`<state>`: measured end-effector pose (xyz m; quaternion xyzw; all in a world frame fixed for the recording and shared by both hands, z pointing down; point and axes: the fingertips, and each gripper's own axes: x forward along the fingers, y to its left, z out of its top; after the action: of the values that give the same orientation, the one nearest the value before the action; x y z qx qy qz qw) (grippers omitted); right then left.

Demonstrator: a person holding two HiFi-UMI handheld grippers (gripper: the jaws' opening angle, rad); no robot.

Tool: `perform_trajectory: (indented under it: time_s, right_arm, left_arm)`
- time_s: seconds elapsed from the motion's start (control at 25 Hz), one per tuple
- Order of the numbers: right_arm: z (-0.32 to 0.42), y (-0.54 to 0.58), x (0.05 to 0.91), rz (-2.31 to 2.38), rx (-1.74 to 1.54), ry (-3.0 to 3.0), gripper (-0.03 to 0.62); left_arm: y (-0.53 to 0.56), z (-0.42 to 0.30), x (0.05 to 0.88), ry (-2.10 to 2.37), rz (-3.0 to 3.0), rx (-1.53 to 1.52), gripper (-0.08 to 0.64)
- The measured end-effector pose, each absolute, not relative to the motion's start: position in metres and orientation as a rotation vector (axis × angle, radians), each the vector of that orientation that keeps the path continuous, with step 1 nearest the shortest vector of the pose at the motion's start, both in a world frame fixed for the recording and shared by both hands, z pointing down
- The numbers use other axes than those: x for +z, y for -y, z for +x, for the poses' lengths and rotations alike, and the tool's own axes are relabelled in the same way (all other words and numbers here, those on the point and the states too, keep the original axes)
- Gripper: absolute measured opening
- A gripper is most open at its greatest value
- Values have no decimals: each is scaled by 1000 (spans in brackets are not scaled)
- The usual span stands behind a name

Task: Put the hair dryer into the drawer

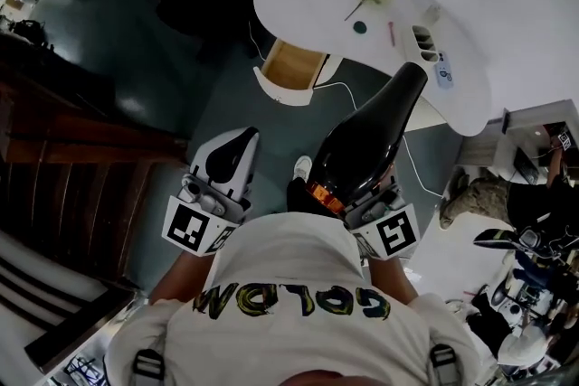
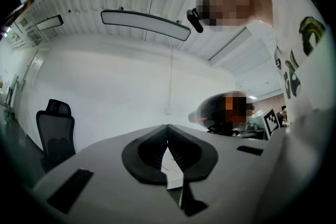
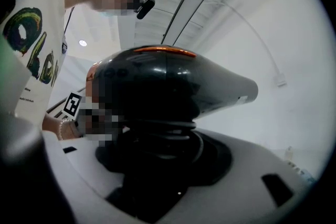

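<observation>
Pinching the glossy black plastic hair dryer (image 1: 366, 140), the right gripper (image 1: 360, 197) is needing a firm, level hold toward the open wooden drawer (image 1: 294, 63); the left gripper (image 1: 239, 144) is hanging pressed together, empty.

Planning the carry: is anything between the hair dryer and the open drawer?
Nothing visible: the hair dryer in the right tongs has only floor ahead to the open drawer; a thin white cable lies beside it.
</observation>
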<state>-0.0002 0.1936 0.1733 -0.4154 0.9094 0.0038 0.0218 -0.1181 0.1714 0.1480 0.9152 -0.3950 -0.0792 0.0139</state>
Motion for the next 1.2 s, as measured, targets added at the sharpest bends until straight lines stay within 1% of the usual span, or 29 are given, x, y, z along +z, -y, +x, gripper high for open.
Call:
perform_trajectory:
  time_s: [0.28,0.56,1.0,1.2]
  right_arm:
    - [38,-116,170,-1269,23,-2818,264]
    - [50,-69,180,-1239,-32,-2859,264]
    - [29,-12,190,-1234,-77,-2890,264]
    - [2,29,190,-1264,-74,-2891,262]
  left_arm:
    - [-93,-85,143,1263,2873,-215,11]
    - [-43,-73,146,1298,2843,-205,11]
    - [17,-78,156,1227,2844,-202,11]
    - [59,-98,155,1159,2863,-215,11]
